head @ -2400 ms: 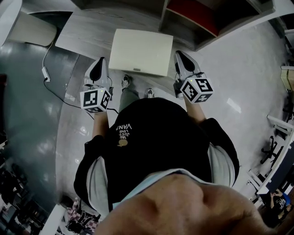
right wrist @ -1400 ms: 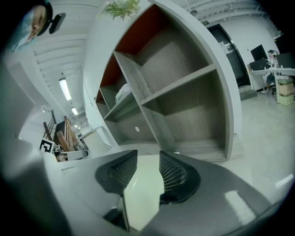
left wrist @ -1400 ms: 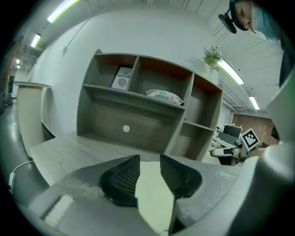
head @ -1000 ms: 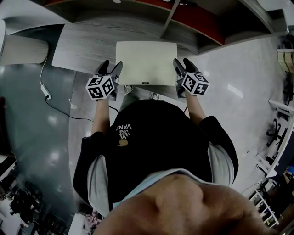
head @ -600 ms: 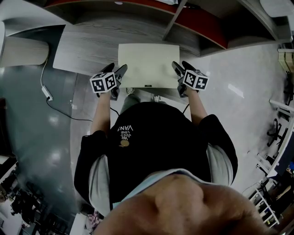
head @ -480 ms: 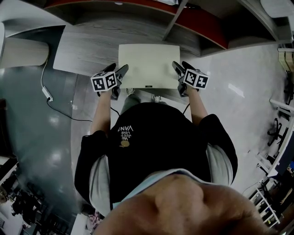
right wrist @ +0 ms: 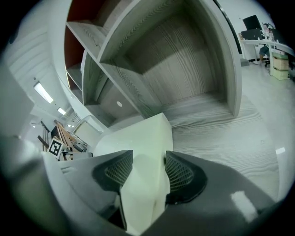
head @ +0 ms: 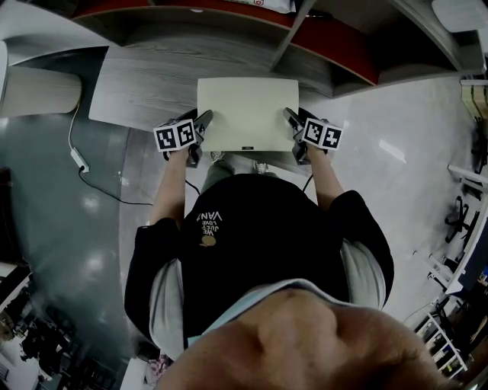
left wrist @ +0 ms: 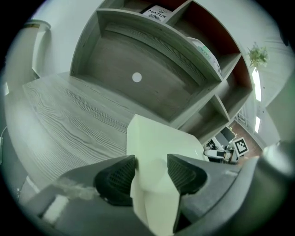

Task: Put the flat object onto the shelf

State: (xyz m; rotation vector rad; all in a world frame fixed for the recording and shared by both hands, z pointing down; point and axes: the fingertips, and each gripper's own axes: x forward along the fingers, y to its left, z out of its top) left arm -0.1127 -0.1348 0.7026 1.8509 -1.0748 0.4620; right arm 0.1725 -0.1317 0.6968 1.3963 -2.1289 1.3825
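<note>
The flat object is a cream box lying on the low grey wooden board of the shelf unit, its near edge over the floor. My left gripper is at the box's left edge and my right gripper at its right edge. In the left gripper view the box fills the gap between the jaws of the left gripper, which are closing, pads against its top and bottom. In the right gripper view the right gripper is closing the same way on the box.
Open shelf compartments with red back panels and an upright divider rise behind the board. A book lies in an upper compartment. A cable with a power strip runs over the floor at the left.
Both grippers have moved in from beside the box onto its left and right edges, and their jaws have narrowed around it. The box has stayed on the board.
</note>
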